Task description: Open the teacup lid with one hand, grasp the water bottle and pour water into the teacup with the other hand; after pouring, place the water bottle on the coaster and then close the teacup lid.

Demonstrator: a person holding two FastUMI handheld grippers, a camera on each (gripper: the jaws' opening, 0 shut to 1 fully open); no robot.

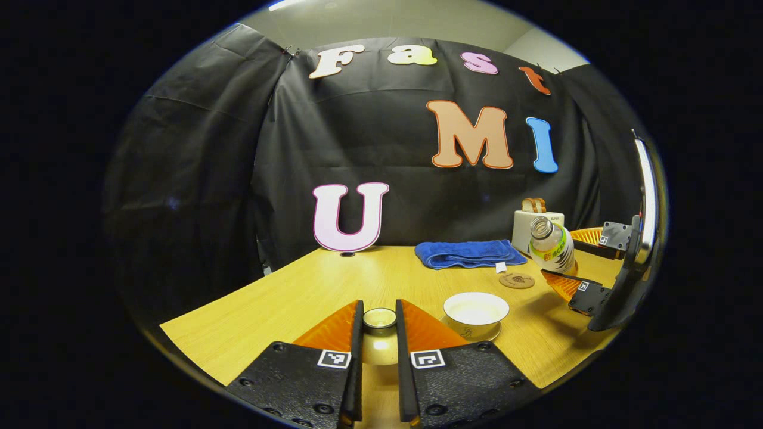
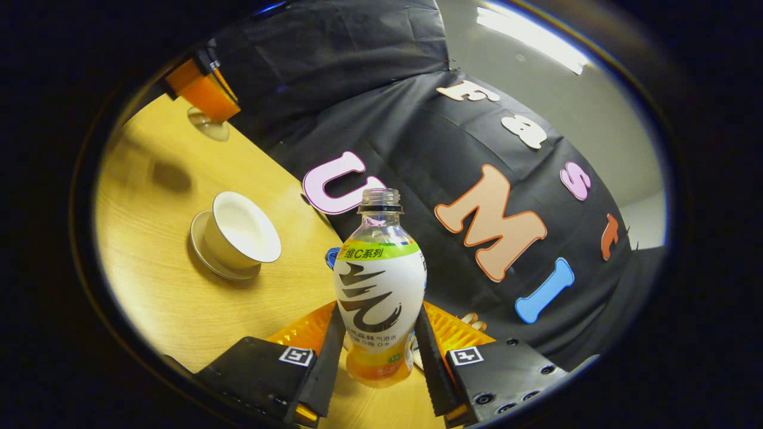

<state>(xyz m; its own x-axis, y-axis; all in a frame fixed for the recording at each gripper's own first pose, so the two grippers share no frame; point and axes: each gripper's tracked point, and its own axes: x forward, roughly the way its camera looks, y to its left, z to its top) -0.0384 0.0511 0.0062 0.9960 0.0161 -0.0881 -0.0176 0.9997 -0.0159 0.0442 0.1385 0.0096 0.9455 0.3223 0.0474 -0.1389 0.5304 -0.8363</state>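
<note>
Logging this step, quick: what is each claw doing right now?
Left claw: shut on the lid.
Right claw: shut on the bottle, tilted toward the cup.

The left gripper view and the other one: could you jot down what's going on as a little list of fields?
left gripper: shut on the teacup lid, lifted off the cup
right gripper: shut on the water bottle, uncapped, tilted toward the cup
teacup: open, on its saucer on the table
coaster: bare, behind the cup
blue towel: folded, at the table's back
stage: lid off, no water stream visible
</note>
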